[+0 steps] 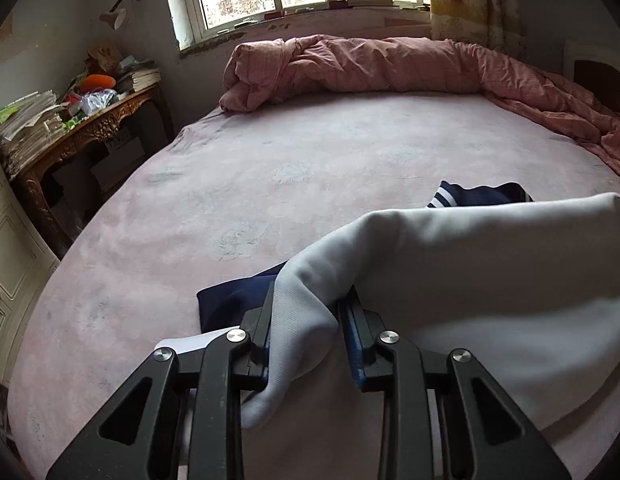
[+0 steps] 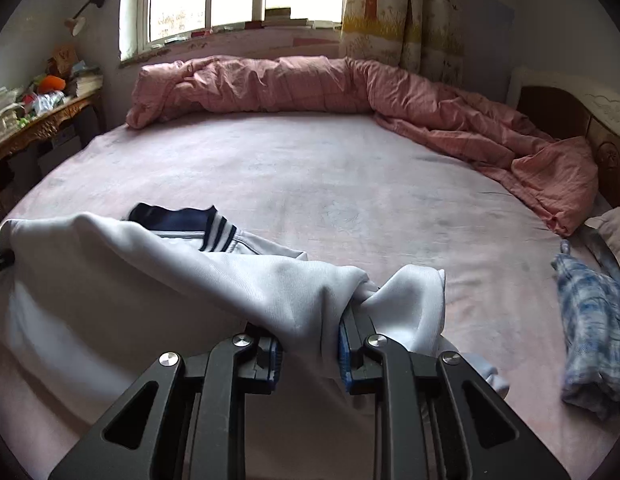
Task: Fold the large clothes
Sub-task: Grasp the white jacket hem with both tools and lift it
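A large white jacket [image 1: 490,264] with a navy, white-striped collar [image 1: 446,198] lies on the pink bed [image 1: 269,184]. My left gripper [image 1: 307,320] is shut on a bunched edge of the jacket and holds it up off the bed. My right gripper [image 2: 310,340] is shut on another bunched edge of the same jacket [image 2: 149,280]. The cloth hangs stretched between the two grippers. The collar [image 2: 213,228] lies beyond the lifted fold. A navy part [image 1: 233,296] shows under the left gripper.
A rumpled pink duvet [image 2: 350,92] runs along the far and right edges of the bed. A blue plaid garment [image 2: 594,344] lies at the right. A cluttered wooden side table [image 1: 81,124] stands at the left. A wooden headboard [image 2: 590,120] is at the right.
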